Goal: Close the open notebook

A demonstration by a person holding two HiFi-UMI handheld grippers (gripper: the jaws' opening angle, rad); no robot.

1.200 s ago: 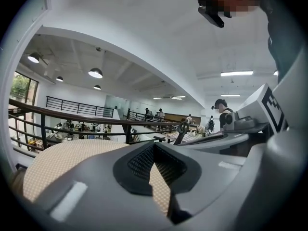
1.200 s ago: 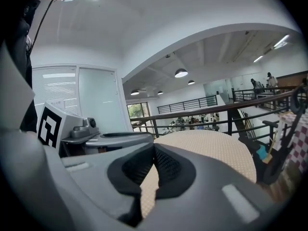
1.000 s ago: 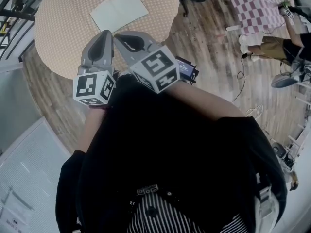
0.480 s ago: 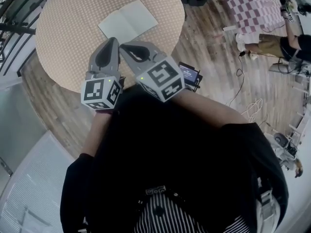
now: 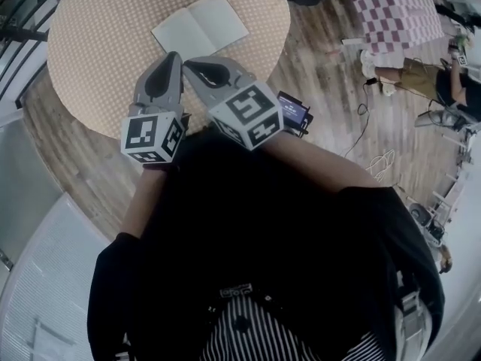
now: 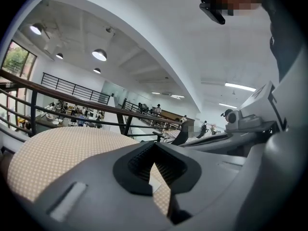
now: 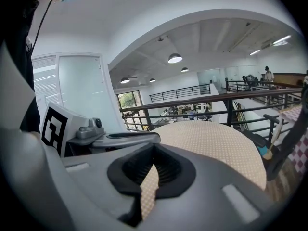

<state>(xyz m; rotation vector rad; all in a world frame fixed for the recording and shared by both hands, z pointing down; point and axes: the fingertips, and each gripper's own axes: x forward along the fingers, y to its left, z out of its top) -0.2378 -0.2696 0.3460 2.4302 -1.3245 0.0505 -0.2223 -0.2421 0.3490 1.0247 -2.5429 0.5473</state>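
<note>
The open notebook (image 5: pixel 199 27) lies flat with pale blank pages on the far half of a round table (image 5: pixel 98 43) covered in a beige dotted cloth. Both grippers hover side by side over the table's near part, pointing at the notebook. My left gripper (image 5: pixel 171 57) is shut and empty, its tips just short of the notebook's near edge. My right gripper (image 5: pixel 192 65) is shut and empty too, close beside it. The left gripper view shows shut jaws (image 6: pixel 154 147) over the cloth. The right gripper view shows shut jaws (image 7: pixel 153 149), with the left gripper (image 7: pixel 126 138) alongside.
A small device with a lit screen (image 5: pixel 291 111) stands by the table's right edge. Wooden floor surrounds the table. Black railings (image 5: pixel 22 21) run at the left. A seated person (image 5: pixel 421 74) and loose cables (image 5: pixel 379 164) are off to the right.
Both grippers have moved forward together over the table's near edge, and their tips now sit closer to the notebook. Both stayed shut.
</note>
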